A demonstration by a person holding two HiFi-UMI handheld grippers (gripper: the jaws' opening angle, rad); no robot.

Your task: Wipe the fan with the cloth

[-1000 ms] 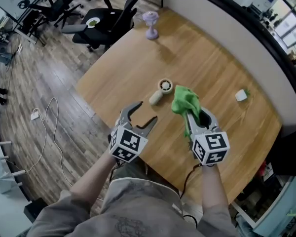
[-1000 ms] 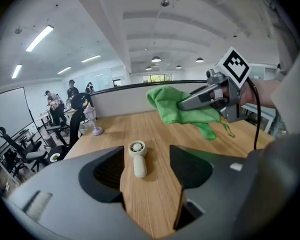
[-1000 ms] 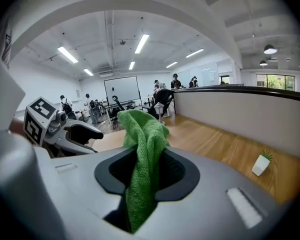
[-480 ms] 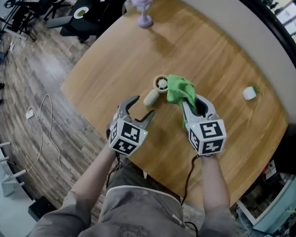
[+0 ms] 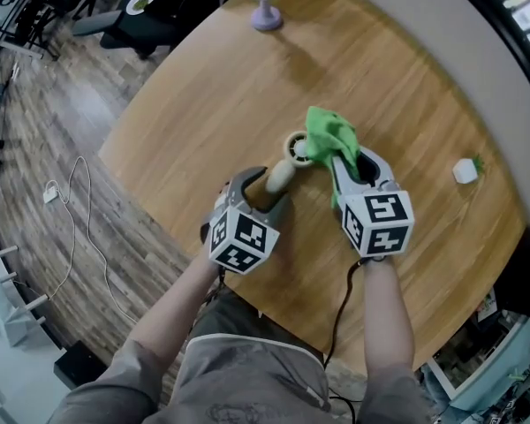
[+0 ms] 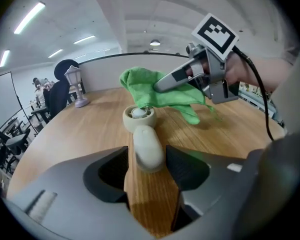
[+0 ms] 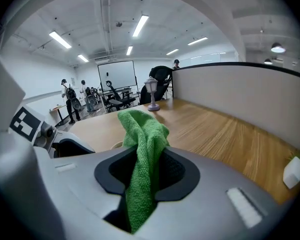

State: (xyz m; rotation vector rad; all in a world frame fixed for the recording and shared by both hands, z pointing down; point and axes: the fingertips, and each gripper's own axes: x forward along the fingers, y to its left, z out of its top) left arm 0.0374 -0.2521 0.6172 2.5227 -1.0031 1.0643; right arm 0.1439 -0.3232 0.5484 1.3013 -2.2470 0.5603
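Our wooden table carries everything, and a black chair stands past its far edge. Our right gripper pinches the green cloth, which hangs at the round head of the fan and hides its far rim. The fan lies mid-table. Our left gripper has its jaws closing around the fan's handle, with a sliver of gap left. A purple ornament and a small white block stand well apart.

The right gripper clamps a green cloth above the table.

The purple lamp is cropped by the head view's top edge.
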